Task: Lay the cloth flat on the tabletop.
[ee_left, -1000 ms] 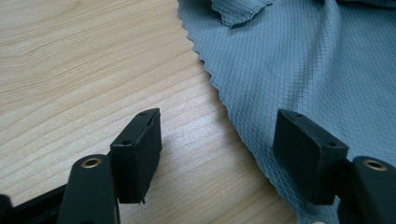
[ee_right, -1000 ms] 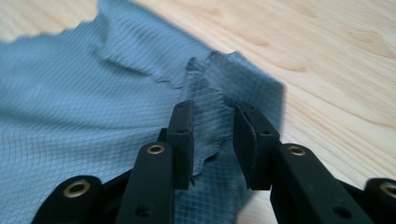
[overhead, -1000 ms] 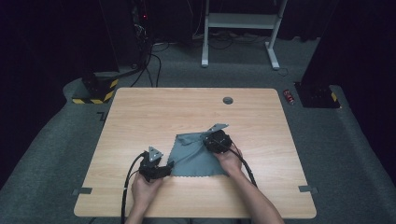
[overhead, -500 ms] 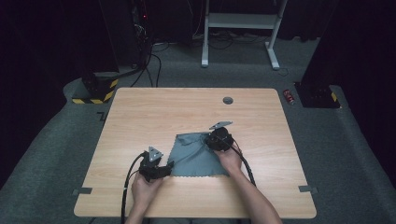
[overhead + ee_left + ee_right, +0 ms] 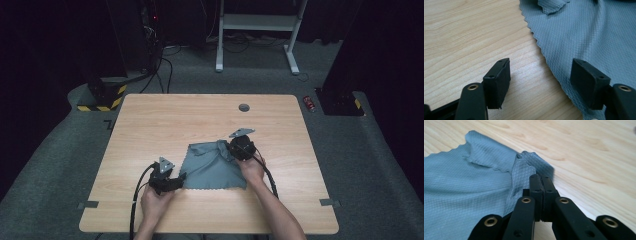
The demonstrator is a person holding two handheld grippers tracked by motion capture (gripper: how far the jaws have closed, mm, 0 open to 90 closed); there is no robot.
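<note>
Little has shifted since a second ago: the right gripper (image 5: 541, 180) stays pinched on the cloth's (image 5: 212, 167) far corner, lifting a fold, while the left gripper (image 5: 541, 77) waits agape astride the near-left edge (one jaw over fabric). Soft, light and limp, the cloth is best pinched at corners. It lies on the wooden table (image 5: 175, 120), with grey carpet around.

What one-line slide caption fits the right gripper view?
Right gripper, jaws shut, pinches a raised corner of the grey-blue cloth above the wooden table.
</note>
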